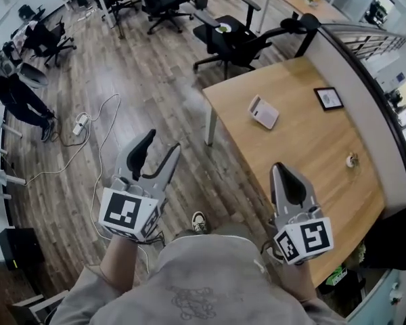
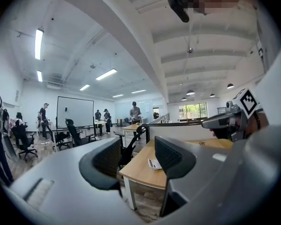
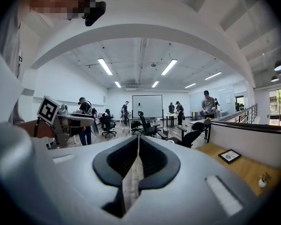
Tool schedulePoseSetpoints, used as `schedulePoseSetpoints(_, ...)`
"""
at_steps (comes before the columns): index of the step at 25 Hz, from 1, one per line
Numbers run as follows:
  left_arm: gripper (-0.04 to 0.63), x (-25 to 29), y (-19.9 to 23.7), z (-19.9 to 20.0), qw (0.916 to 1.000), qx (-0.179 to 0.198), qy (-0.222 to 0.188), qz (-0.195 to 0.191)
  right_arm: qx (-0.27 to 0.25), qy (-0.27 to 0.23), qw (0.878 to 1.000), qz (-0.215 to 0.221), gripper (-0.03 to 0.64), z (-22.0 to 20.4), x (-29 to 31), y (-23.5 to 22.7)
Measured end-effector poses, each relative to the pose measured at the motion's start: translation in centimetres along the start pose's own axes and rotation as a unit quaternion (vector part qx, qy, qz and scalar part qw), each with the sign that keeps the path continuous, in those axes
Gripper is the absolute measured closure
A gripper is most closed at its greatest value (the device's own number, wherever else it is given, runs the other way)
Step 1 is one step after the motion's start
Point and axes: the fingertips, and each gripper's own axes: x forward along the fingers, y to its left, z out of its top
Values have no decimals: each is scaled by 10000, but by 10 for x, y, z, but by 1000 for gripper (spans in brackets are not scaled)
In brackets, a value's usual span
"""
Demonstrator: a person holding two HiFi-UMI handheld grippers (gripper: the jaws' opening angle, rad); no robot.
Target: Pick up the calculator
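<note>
Nothing is done yet: the calculator [image 1: 263, 112] lies untouched near the bench's [image 1: 311, 158] far left corner. The 2 grippers hang well short of it. The left gripper's [image 1: 161, 147] jaws stand wide apart and empty, and the right gripper's [image 1: 285, 170] jaws are closed on nothing.

Open office, daylight plus lamps. Wood-plank floor [image 1: 155, 100] under me, brown and streaked. Light wooden table [image 1: 311, 161] to my right, its far side against a low grey partition [image 1: 365, 100]. Black office chairs [image 1: 233, 39] at the table's end, more further off. White power strip [image 1: 80, 122] lying on the floor to my left. Walls white; ceiling white, beamed, strip lights [image 2: 38, 43] on. Whiteboard [image 2: 75, 112] on the far wall. Bright windows [image 2: 193, 111] at the back. People [image 2: 135, 112] standing around distant tables.
</note>
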Motion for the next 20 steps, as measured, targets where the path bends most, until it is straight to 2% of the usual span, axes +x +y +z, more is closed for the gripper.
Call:
schedulePoseSetpoints(10, 368, 72, -7, -5, 9977, 13, 150, -662, 241, 395, 9977, -494, 597, -24, 17, -40)
schedulePoseSetpoints(20, 368, 181, -28, -16, 9927, 146, 348, -1148, 533, 593, 9932, -848, 597, -45, 51, -117)
